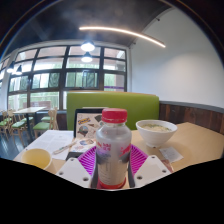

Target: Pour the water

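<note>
The clear plastic bottle with a red cap [112, 150] stands upright between the two fingers of the tongs [112, 172], its long axis vertical and in line with the middle of the tongs. The purple pads [88, 160] show at either side of the bottle's lower body and seem to lie against it, so I judge the tongs to be pinching the bottle, though the contact on the far side is partly hidden by the bottle itself. Its base is out of sight, so whether it rests on the wooden surface [190, 140] or is lifted cannot be told.

The relation that matters for pouring: the white bowl [156, 131] lies beyond the tongs and to the right of the bottle, near but apart from it, while the yellow cup [38, 158] sits to the left, also near. The pour will likely call for a tilt of the bottle's neck toward one of these; which is the target I cannot tell. The cap appears still on, so no water can leave yet.

Counted: one bottle, one white bowl, one yellow cup, one tongs. Papers or menus [75, 135] lie on the surface behind the bottle, ahead of a green bench back [110, 103].
</note>
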Demonstrator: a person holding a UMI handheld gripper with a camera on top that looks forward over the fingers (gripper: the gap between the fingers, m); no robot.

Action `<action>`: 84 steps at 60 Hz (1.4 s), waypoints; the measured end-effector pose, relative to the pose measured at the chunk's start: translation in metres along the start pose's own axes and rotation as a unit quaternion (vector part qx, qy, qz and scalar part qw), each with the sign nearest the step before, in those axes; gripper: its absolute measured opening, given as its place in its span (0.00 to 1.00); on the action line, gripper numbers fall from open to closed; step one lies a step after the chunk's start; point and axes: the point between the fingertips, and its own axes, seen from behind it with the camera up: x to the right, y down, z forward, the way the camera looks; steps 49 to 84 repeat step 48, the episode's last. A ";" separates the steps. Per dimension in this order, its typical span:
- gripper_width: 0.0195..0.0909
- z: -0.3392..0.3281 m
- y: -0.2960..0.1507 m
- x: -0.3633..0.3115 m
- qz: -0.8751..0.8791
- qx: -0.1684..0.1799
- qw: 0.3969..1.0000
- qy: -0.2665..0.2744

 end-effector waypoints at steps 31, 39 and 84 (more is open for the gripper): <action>0.89 -0.185 -0.016 -0.017 -0.011 -0.045 0.997 -0.056; 0.89 -0.278 -0.021 -0.026 -0.014 -0.040 0.997 -0.069; 0.89 -0.351 -0.019 -0.028 -0.021 -0.027 0.996 -0.081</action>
